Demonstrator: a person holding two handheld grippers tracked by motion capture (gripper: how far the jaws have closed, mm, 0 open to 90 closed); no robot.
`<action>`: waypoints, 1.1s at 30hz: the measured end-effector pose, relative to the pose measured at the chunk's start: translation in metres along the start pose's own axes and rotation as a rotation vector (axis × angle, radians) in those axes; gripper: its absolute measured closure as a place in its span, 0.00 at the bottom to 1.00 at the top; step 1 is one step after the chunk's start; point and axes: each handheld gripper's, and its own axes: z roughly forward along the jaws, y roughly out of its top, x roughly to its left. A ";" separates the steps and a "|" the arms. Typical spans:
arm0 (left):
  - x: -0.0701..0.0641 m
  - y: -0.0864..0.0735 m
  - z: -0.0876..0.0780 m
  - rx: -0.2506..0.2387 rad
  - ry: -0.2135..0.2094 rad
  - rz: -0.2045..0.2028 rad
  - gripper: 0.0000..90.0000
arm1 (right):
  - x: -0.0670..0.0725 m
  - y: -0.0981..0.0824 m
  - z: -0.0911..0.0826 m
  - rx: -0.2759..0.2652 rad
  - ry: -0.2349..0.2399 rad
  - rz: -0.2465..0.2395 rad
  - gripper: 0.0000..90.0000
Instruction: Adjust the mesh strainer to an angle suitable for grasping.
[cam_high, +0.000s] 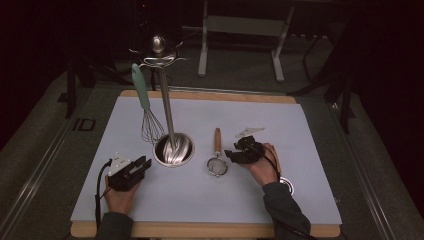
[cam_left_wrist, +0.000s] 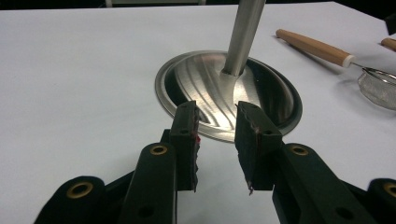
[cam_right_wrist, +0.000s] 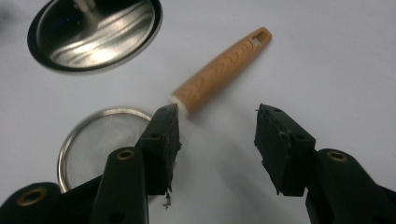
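A steel utensil stand (cam_high: 173, 150) rises from a round base on the white mat, with a teal-handled whisk (cam_high: 142, 95) hanging from its top hooks. A small mesh strainer (cam_high: 217, 160) with a wooden handle lies to the right of the base. My left gripper (cam_high: 142, 164) rests on the mat at the base's left, open and empty; in its own view the jaws (cam_left_wrist: 217, 109) point at the base (cam_left_wrist: 201, 79). My right gripper (cam_high: 231, 156) is open just right of the strainer. In its view (cam_right_wrist: 217, 112) the strainer's handle (cam_right_wrist: 219, 70) lies just beyond the jaws, untouched.
The white mat (cam_high: 300, 130) covers a wooden table (cam_high: 200, 230). A second wooden-handled utensil (cam_high: 285, 182) lies partly hidden under the right hand. A metal frame (cam_high: 240, 30) stands on the floor behind the table.
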 end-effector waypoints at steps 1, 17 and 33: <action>0.000 0.000 0.000 0.002 0.000 0.002 0.78 | 0.000 0.002 0.002 -0.001 0.001 0.005 0.54; 0.000 0.000 0.000 0.001 0.000 0.004 0.78 | 0.006 0.026 0.040 0.041 0.007 0.080 0.70; 0.000 0.000 0.000 0.001 0.001 0.002 0.76 | -0.002 0.028 0.052 0.053 0.037 0.189 0.77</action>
